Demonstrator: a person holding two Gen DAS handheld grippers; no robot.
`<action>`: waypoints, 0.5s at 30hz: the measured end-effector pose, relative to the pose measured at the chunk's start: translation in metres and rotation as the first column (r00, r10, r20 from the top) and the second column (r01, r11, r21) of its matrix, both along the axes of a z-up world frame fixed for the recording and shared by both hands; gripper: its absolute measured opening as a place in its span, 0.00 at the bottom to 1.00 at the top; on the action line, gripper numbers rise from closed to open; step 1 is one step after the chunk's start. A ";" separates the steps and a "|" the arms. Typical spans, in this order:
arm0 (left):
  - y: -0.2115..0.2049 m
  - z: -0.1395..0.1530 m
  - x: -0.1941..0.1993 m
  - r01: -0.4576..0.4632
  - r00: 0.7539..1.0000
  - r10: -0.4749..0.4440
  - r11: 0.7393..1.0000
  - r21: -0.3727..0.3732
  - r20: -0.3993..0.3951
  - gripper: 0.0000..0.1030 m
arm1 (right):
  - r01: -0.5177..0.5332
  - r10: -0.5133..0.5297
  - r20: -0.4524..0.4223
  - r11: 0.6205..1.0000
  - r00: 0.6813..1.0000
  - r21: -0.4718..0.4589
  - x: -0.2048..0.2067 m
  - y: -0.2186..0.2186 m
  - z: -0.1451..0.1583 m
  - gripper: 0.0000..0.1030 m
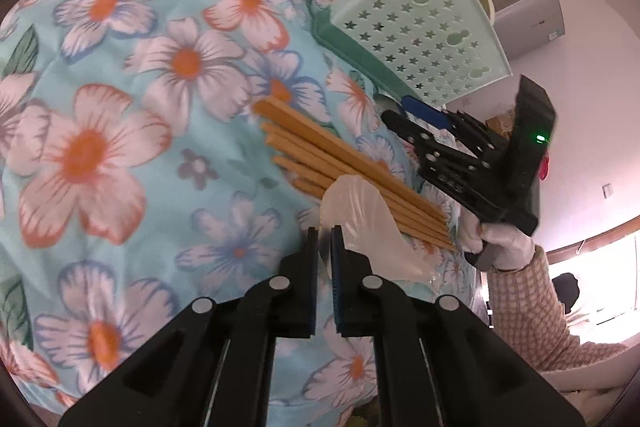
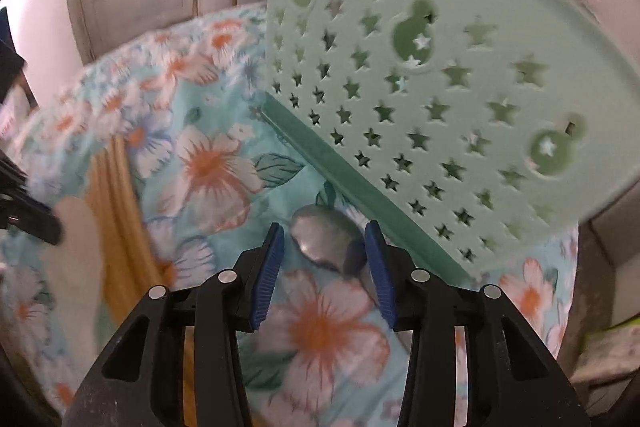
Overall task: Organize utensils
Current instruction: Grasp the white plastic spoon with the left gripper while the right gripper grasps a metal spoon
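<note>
- The left gripper (image 1: 324,239) has its jaws brought almost together, with only a thin slit between the pads. A translucent white plastic spoon (image 1: 362,223) lies right at the tip of one pad; the pads seem to pinch its edge, but I cannot tell this for sure.
- The white spoon rests partly on a bundle of wooden chopsticks (image 1: 344,163), which lies flat on the flowered cloth (image 1: 160,107) and points diagonally across the left wrist view.
- The right gripper (image 2: 325,263) has its jaws apart, and the blue pads (image 2: 378,267) stand on both sides of the bowl of a metal spoon (image 2: 326,241).
- The metal spoon lies on the cloth, its bowl between the pads and its handle running under the right pad toward the camera. Whether the right pad touches the spoon, I cannot tell; there is a clear gap on the left side.
- Just beyond the metal spoon stands a pale green utensil holder (image 2: 420,87) with star-shaped holes, tilted on a darker green base (image 2: 360,187). The base rests on the cloth close to the spoon.
- In the left wrist view the right gripper (image 1: 404,115) is seen from the side, next to the holder (image 1: 420,27), held by a white-gloved hand (image 1: 500,243) with a checked pink sleeve (image 1: 528,307).
- The right wrist view is blurred on its left side, where the chopsticks (image 2: 116,211) show only as a yellow smear.
</note>
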State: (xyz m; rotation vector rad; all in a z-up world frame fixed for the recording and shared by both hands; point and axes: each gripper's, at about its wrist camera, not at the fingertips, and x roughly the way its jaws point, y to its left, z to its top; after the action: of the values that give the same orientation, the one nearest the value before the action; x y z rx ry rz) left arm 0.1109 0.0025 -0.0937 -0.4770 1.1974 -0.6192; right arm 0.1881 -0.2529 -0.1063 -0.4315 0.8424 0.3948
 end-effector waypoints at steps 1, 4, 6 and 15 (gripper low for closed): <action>0.002 0.000 0.000 -0.004 1.000 0.004 1.000 -0.001 -0.002 0.05 | 0.003 -0.003 0.010 1.000 1.000 -0.010 0.001 0.001 -0.002 0.37; 0.005 -0.001 0.000 -0.010 1.000 0.010 1.000 -0.003 -0.003 0.06 | 0.019 -0.019 0.029 1.000 0.999 -0.004 0.001 0.003 -0.002 0.34; 0.006 -0.001 0.000 -0.008 1.000 0.008 1.000 -0.002 -0.006 0.07 | 0.024 -0.023 0.053 1.000 0.998 -0.011 -0.002 0.006 0.001 0.23; -0.006 -0.006 0.011 -0.003 0.999 0.003 1.000 -0.003 -0.032 0.14 | 0.030 -0.009 0.125 0.986 0.992 -0.166 -0.006 0.033 -0.003 0.16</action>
State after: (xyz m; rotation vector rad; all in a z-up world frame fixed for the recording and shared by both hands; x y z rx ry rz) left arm 0.1215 -0.0034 -0.0993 -0.4930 1.2257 -0.6130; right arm 0.1819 -0.2196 -0.1090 -0.5976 0.7609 0.2770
